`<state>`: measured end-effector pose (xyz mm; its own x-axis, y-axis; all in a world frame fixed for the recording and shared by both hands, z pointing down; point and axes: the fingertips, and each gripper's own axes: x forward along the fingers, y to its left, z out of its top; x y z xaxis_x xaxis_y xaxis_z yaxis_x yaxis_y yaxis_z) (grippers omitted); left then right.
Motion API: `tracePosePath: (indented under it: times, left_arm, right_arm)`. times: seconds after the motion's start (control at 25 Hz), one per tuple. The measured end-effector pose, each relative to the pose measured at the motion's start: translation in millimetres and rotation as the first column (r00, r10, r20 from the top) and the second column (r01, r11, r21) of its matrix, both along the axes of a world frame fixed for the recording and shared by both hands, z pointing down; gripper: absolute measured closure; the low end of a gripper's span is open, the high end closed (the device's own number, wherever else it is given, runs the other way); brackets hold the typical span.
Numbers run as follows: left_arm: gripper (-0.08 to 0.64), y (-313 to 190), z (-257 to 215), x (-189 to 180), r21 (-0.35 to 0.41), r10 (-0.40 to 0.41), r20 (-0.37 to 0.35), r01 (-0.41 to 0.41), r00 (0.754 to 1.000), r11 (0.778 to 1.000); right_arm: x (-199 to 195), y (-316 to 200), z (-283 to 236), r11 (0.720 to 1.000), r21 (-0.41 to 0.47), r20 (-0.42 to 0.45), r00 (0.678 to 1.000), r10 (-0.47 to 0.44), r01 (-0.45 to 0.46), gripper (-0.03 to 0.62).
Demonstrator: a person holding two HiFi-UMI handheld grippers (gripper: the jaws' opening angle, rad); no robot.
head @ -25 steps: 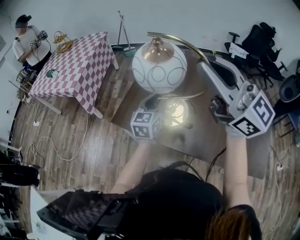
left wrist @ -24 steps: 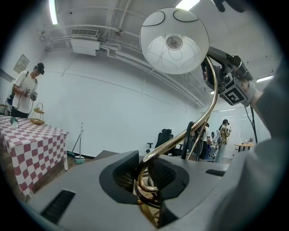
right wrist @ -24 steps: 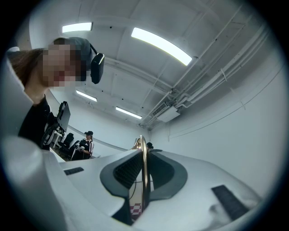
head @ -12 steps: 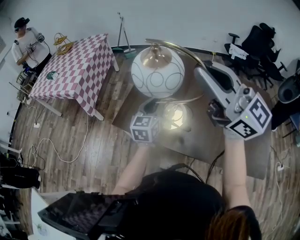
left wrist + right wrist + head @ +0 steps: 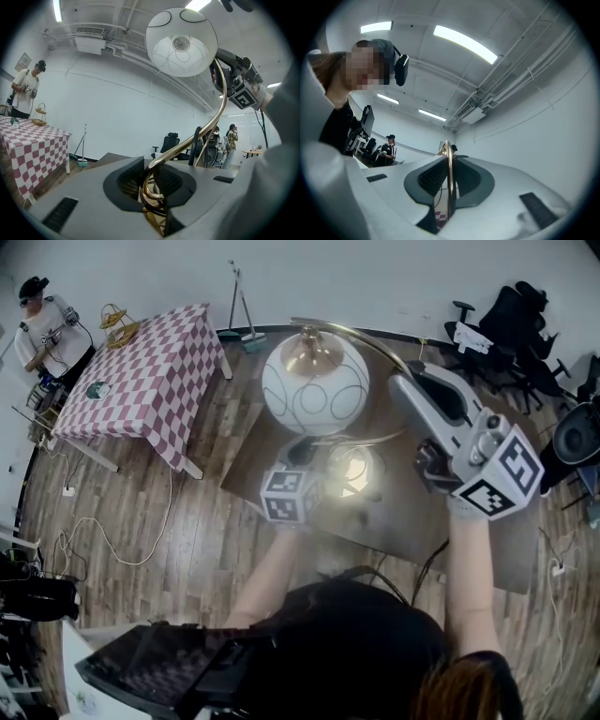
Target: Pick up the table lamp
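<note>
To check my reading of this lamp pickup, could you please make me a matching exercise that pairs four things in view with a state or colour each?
Things:
1. left gripper
2. right gripper
3. globe shade
4. checked table

States or colours:
A. white with thin ring lines
B. closed on the table lamp low down, at its gold coils
C. draped in red-and-white cloth
D. closed on the table lamp's thin arched arm

Pairs: 1-B; 2-D; 3-A; 4-C

A dark brown counter (image 5: pixel 398 517) stands on the wood-plank floor (image 5: pixel 192 512). The table lamp (image 5: pixel 315 382) shows over its middle. Whether the lamp's base touches it cannot be told.
</note>
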<state>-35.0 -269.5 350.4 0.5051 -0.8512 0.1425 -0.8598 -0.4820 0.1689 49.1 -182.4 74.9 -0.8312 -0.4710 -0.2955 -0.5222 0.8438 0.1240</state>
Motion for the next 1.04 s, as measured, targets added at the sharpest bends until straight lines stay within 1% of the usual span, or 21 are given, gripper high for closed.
tracePosePath:
  times: [0.84,1.04]
  left_arm:
    - [0.500,-14,25,-1,-0.039,0.010,-0.002,-0.010,1.000,0.999]
    - [0.500,-22,30,0,-0.033,0.005,0.000,-0.005,1.000,0.999]
  right_arm:
    - [-4,-23,21,0.999,-0.040,-0.013,1.000,0.009,-0.010,0.549]
    - [-2,-30,27,0.999,-0.040,-0.009,1.000,0.005,-0.005,0.549]
